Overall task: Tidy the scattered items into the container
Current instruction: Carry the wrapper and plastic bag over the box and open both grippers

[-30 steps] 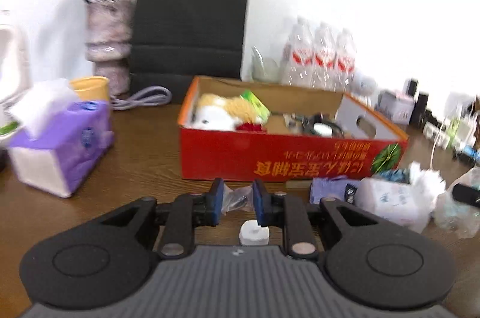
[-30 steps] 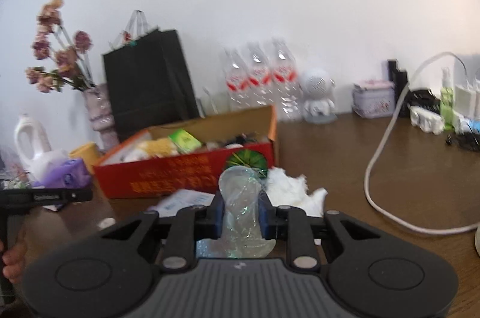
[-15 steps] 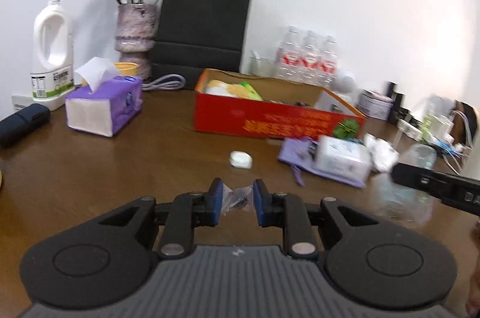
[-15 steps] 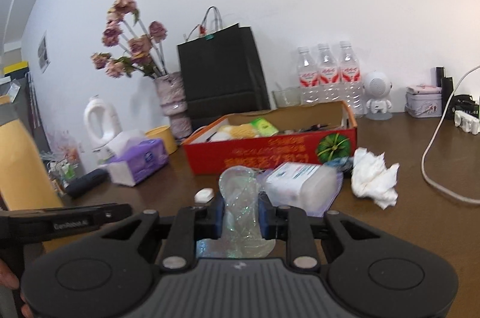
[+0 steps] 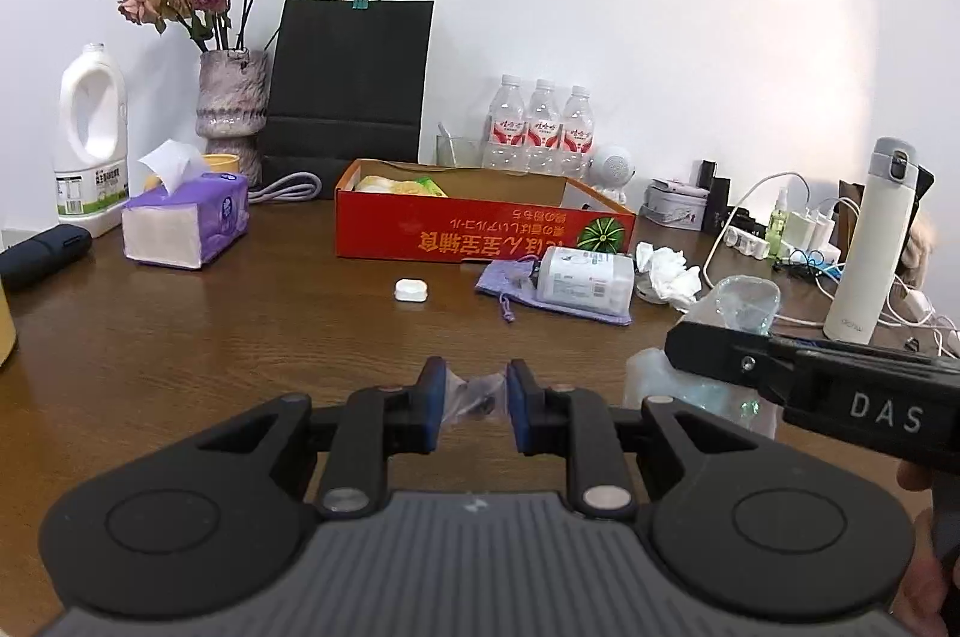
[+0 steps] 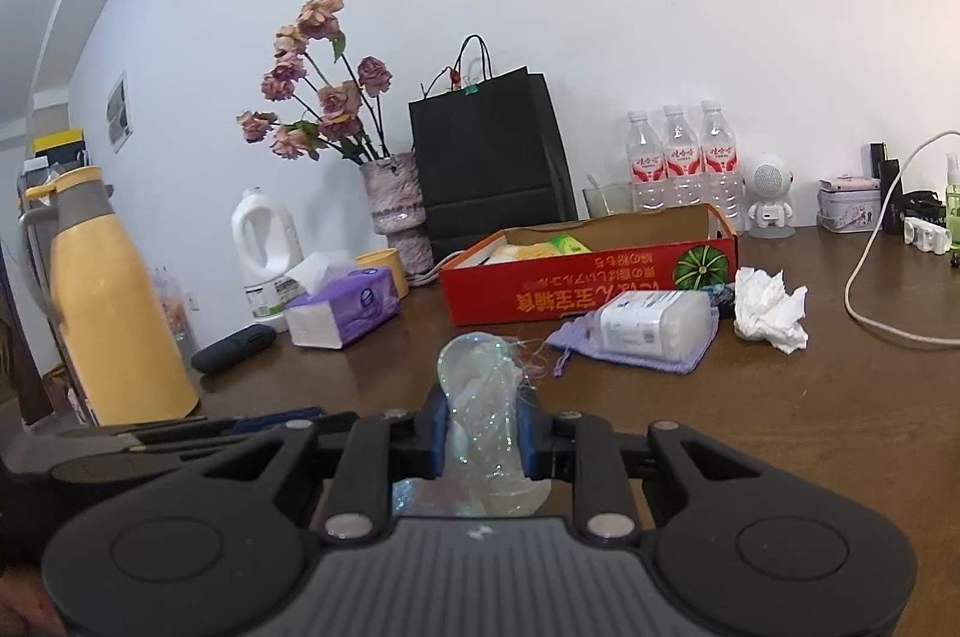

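- Left gripper (image 5: pixel 474 400): its blue-padded fingers (image 5: pixel 433 397) are clamped on a small clear packet (image 5: pixel 478 397) with something dark inside; the contents are too small to make out.
- Right gripper (image 6: pixel 483 433): its fingers are pressed against a clear glittery bag (image 6: pixel 480 397), which stands up between the pads and spreads out crumpled below them. In the left wrist view the same bag (image 5: pixel 744 298) rises above the right gripper's black body, which bears the letters "DAS".
- Both grippers are held over the brown table (image 5: pixel 240 337), short of the box and well apart from it.
- Red box (image 5: pixel 480 229): open-topped cardboard, with white characters printed upside down on its front and a green melon picture at its right end. Yellow and green items (image 5: pixel 408 185) lie inside at its left end.
- Loose on the table in front of the box: a small white case (image 5: pixel 411 289), a white labelled pack (image 5: pixel 585 275) lying on a purple pouch (image 5: pixel 510 280), and a crumpled tissue (image 5: pixel 669 274) just beside them.
- Left of the box stands a purple tissue box (image 5: pixel 192 226).
- Behind the box, three bottles (image 5: pixel 543 126) with red labels stand by the wall; their print cannot be read.
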`<action>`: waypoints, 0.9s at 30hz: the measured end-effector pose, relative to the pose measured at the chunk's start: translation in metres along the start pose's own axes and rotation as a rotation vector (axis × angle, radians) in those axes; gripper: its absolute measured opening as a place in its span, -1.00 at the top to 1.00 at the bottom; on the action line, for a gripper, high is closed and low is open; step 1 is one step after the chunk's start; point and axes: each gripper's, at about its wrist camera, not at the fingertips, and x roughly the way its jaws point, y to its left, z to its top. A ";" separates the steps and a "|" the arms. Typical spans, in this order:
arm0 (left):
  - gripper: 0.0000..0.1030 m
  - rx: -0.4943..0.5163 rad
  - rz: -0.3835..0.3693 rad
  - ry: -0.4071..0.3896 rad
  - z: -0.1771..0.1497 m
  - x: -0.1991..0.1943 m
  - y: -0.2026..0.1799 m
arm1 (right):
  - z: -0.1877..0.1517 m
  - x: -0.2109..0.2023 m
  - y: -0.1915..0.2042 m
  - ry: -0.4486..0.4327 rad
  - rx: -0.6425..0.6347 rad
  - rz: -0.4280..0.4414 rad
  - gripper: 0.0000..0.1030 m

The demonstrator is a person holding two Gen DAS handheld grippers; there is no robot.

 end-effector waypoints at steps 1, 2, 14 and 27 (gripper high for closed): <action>0.55 -0.007 0.011 0.001 0.000 -0.001 0.002 | -0.001 -0.002 0.001 -0.001 -0.001 0.005 0.58; 0.55 -0.014 0.019 0.002 0.000 -0.002 0.005 | -0.002 -0.003 0.002 -0.003 -0.002 0.008 0.57; 0.55 -0.122 0.032 0.021 -0.004 0.011 0.038 | 0.006 0.017 0.004 0.015 -0.035 -0.041 0.57; 0.55 -0.172 0.053 0.015 0.029 0.059 0.067 | 0.058 0.094 -0.012 0.001 -0.070 -0.046 0.57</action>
